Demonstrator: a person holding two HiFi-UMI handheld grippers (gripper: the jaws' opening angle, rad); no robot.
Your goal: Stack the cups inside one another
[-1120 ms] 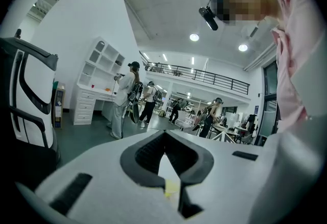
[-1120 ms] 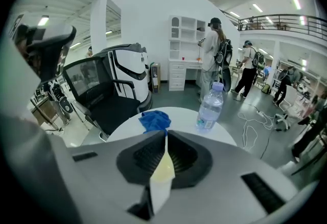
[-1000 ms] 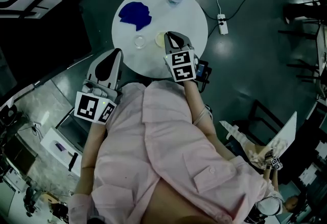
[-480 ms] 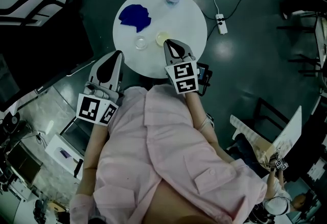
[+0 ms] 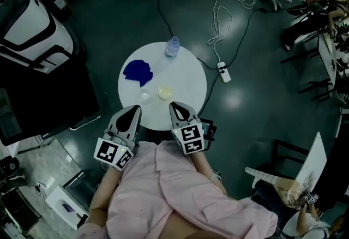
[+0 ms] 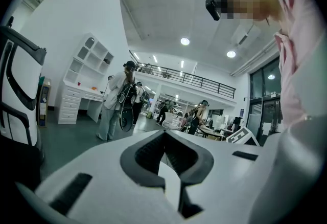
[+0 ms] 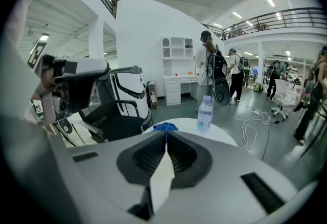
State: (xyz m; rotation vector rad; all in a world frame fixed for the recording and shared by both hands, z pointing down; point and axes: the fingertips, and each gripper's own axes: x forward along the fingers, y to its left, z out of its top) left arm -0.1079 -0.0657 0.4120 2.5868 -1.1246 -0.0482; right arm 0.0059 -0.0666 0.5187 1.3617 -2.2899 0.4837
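The clear cup (image 5: pixel 144 97) and yellow cup (image 5: pixel 165 92) sit apart on the table (image 5: pixel 188 77), near the person's edge. The left gripper (image 5: pixel 133 109) and right gripper (image 5: pixel 175 107) are both closed tight and hold nothing. I think one should open wide, pinch one cup's rim softly, then lower it straight into the other. The table is round and white. It also holds a cloth (image 5: pixel 138 70) and a bottle (image 5: pixel 172 47). A plug strip (image 5: pixel 223 72) lies on the dark floor (image 5: pixel 256 101).
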